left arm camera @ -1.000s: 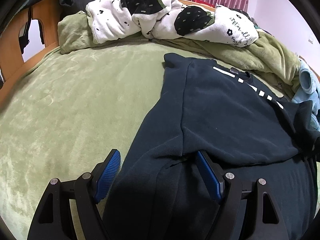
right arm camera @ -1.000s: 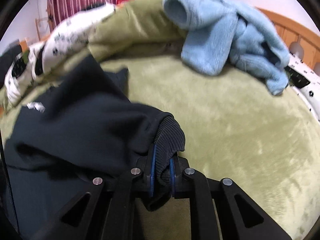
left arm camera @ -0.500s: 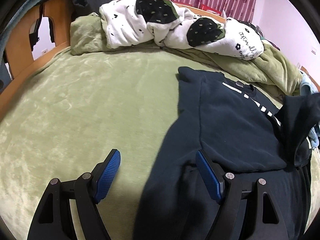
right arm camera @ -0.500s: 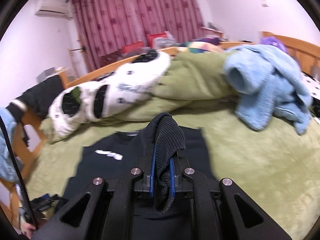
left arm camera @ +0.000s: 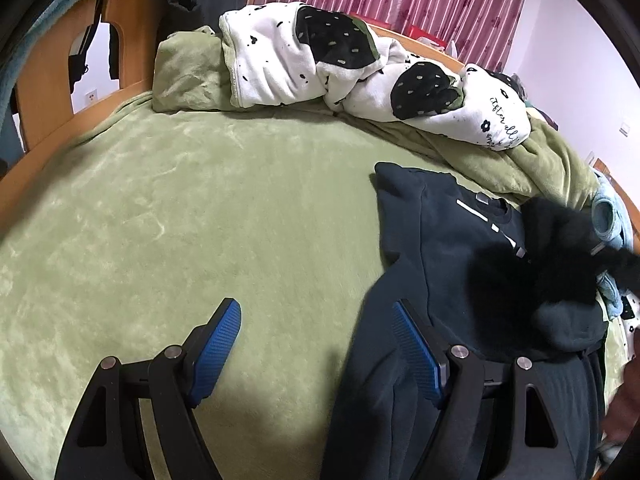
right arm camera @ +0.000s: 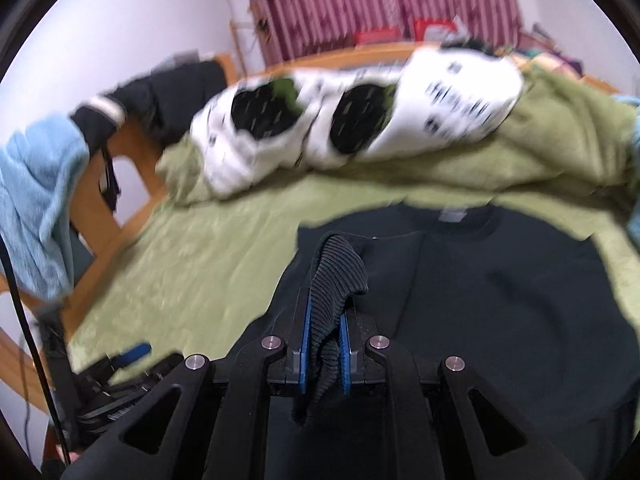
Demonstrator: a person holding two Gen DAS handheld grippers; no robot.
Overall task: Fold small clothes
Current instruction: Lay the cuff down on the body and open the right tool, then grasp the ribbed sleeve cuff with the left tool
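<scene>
One dark navy cotton sweatshirt [left arm camera: 472, 264] lies on one olive-green plush blanket [left arm camera: 200, 220]. There are two black grippers with blue ribbed pads, left [left arm camera: 316, 344] and right [right arm camera: 325, 350]. One white fleece bundle with black spots [left arm camera: 360, 76] and one pale blue fuzzy garment [left arm camera: 612, 220] lie at the bed's far edge

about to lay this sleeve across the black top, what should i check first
1. Ribbed cuff clamped in right gripper: ok.
2. Left gripper open, holding nothing: ok.
3. Black sweatshirt body flat on the green blanket: ok.
4. Sleeve over the chest, not bunched: cannot tell, blurred.
5. Light blue garment off the sweatshirt's far edge: cannot tell.
</scene>
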